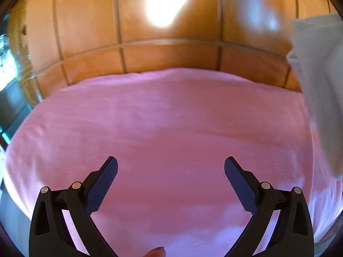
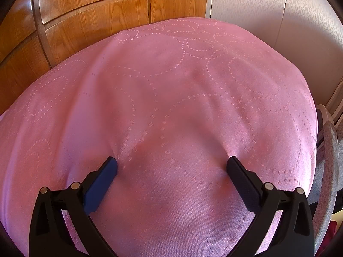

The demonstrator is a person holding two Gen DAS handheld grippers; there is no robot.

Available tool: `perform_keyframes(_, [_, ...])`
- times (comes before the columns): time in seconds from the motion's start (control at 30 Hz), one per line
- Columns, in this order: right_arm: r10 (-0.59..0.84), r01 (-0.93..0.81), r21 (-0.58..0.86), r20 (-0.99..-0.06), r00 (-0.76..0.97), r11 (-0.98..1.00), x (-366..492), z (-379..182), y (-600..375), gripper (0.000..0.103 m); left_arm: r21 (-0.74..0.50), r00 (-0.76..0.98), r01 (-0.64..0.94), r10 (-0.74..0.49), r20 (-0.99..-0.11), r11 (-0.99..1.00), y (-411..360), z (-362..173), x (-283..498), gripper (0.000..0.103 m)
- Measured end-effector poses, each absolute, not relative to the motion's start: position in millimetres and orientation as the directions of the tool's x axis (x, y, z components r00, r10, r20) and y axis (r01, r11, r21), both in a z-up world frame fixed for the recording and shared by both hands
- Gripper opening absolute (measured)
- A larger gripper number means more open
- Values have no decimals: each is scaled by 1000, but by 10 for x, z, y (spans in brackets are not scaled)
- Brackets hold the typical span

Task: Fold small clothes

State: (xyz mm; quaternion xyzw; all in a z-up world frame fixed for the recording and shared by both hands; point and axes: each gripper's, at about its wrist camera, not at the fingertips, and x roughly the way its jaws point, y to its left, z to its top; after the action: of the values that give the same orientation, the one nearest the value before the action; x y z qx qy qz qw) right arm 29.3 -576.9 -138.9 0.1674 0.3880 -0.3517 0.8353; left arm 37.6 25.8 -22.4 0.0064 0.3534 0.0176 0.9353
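While the left gripper point(image 1: 171, 167) is held above the pink bedspread point(image 1: 163, 115), its two fingers are spread wide and nothing is caught between them. Blue ribbed pads point(image 1: 105, 184) are seen on the inner faces of the black fingers. At the right edge of the left wrist view a pale grey-white garment point(image 1: 319, 90) is seen hanging, well apart from the left gripper; what it hangs from is cut off by the frame, and its exact kind cannot be told through the blur. A fingertip point(image 1: 156, 251) of the person is glimpsed at the bottom edge of that view. Wooden panelling point(image 1: 171, 53) is seen behind the bed, with a bright glare on it.

The right gripper point(image 2: 171, 167) is likewise held wide apart and empty, with both fingertips pressed into the bedspread, which is dented and creased around them. A pattern of dotted circles is woven into the pink cloth. Wooden panelling is seen beyond it to the left, a pale patterned wall point(image 2: 257, 2) to the right, and part of a grey chair point(image 2: 328, 154) at the right edge.
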Motion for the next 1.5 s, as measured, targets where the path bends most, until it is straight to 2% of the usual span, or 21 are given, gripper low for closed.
perform_keyframes(0.17, [-458, 718, 7, -766, 452, 696, 292, -1391, -5768, 101, 16, 791, -109, 97, -604, 994, 669, 2, 111, 99])
perform_keyframes(0.43, [-458, 718, 7, -766, 452, 696, 293, -1392, -5768, 101, -36, 805, -205, 147, -575, 978, 1196, 175, -121, 99])
perform_keyframes(0.8, [-458, 718, 7, -766, 452, 696, 293, -1390, -5766, 101, -68, 770, -284, 186, -610, 956, 1559, 111, -1, 99])
perform_keyframes(1.07, [-458, 718, 8, -766, 452, 696, 296, -1391, -5766, 101, -87, 758, -246, 136, -638, 965, 1331, 34, 129, 99])
perform_keyframes(1.37, [-458, 718, 8, -766, 452, 696, 299, -1393, -5768, 101, -99, 727, -102, 6, -687, 990, 807, -210, 178, 99])
perform_keyframes(1.5, [-458, 718, 8, -766, 452, 696, 303, -1394, -5768, 101, -60, 715, -38, -15, -699, 997, 489, -254, 93, 99])
